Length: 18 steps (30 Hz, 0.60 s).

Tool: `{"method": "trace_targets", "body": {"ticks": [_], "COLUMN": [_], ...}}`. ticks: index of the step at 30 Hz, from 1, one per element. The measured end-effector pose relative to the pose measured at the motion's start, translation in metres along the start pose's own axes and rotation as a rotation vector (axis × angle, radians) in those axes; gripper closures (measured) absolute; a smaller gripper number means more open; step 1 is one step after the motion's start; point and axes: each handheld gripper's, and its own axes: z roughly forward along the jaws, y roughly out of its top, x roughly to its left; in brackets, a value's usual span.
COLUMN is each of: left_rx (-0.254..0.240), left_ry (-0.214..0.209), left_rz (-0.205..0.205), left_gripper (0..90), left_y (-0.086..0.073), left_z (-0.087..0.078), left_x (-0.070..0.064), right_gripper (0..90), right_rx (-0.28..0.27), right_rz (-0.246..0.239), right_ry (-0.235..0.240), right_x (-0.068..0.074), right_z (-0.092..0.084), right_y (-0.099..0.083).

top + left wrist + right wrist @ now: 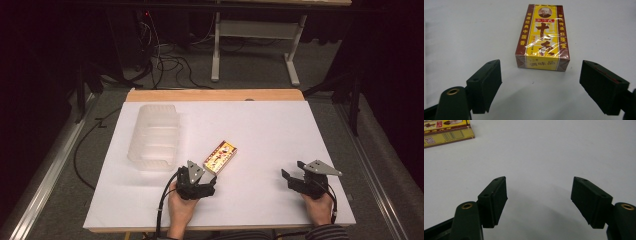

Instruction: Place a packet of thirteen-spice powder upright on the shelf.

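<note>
A yellow and dark red box (220, 156) with Chinese print lies flat on the white table top (260, 125), near its middle. In the left gripper view the box (542, 37) lies just ahead of my left gripper (540, 87), whose jaws stand wide apart with nothing between them. In the high view the left gripper (200, 180) sits just below the box's near end, a hand behind it. My right gripper (292, 179) rests low at the right front of the table, apart from the box. Its jaws (539, 202) are wide open over bare table, and the box (446, 131) lies at the far left.
A clear plastic bin (155, 136) stands on the left part of the table, left of the box. A wooden strip (215, 95) runs along the table's far edge. Beyond it are a floor with cables (170, 62) and a white table frame (255, 45).
</note>
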Motion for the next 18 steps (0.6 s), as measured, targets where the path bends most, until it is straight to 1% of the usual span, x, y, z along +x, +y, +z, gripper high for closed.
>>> {"method": "trace_targets", "body": {"ticks": [18], "left_rx": [0.0], "left_ry": [0.005], "left_rz": [0.0], "left_gripper": [17.9], "left_y": [0.0], "left_z": [0.0002], "left_x": [-0.0005], "right_gripper": [28.6], "right_rx": [0.002], "right_rz": [-0.005], "right_ry": [-0.006], "right_x": [0.0009], "right_z": [0.0003], "right_y": [0.0001]}}
